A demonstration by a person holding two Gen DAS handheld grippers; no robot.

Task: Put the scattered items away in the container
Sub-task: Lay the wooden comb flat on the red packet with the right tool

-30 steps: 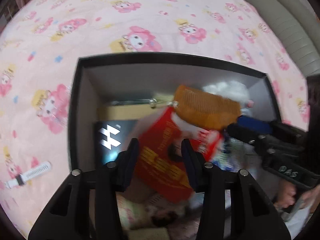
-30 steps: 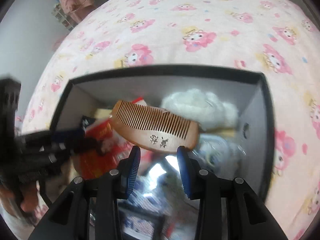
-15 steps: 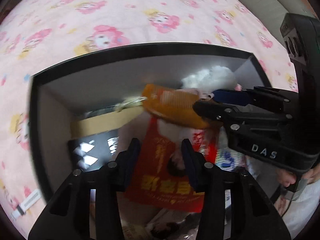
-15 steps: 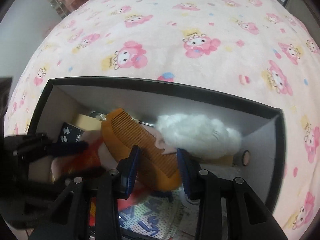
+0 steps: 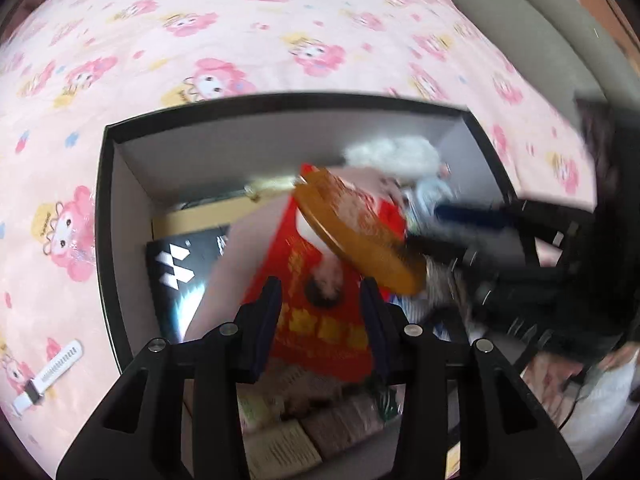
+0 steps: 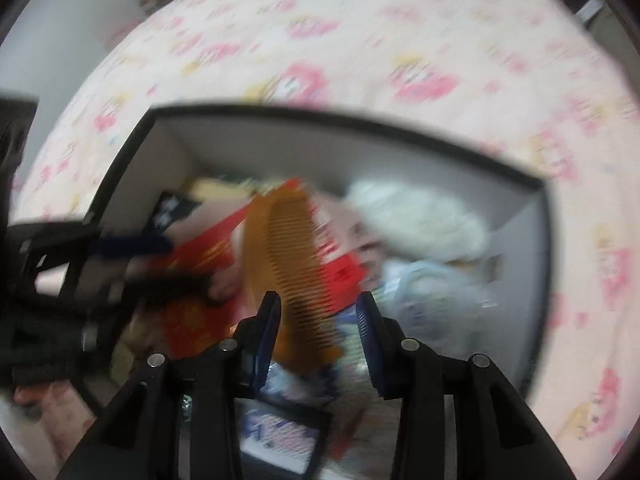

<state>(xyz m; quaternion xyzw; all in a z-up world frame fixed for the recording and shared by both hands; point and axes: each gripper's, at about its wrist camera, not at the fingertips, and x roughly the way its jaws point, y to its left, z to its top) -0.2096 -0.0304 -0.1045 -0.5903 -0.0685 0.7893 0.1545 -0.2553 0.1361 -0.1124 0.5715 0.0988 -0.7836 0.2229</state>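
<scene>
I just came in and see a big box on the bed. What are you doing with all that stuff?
A person with a gripper in each hand is tidying things into a black box on the pink bedspread. A wooden comb lies tilted on a red packet in the box, and the open right gripper is just above it, not holding it. The left gripper is open too, over the red packet. A white watch strap is still out on the bedspread.
</scene>
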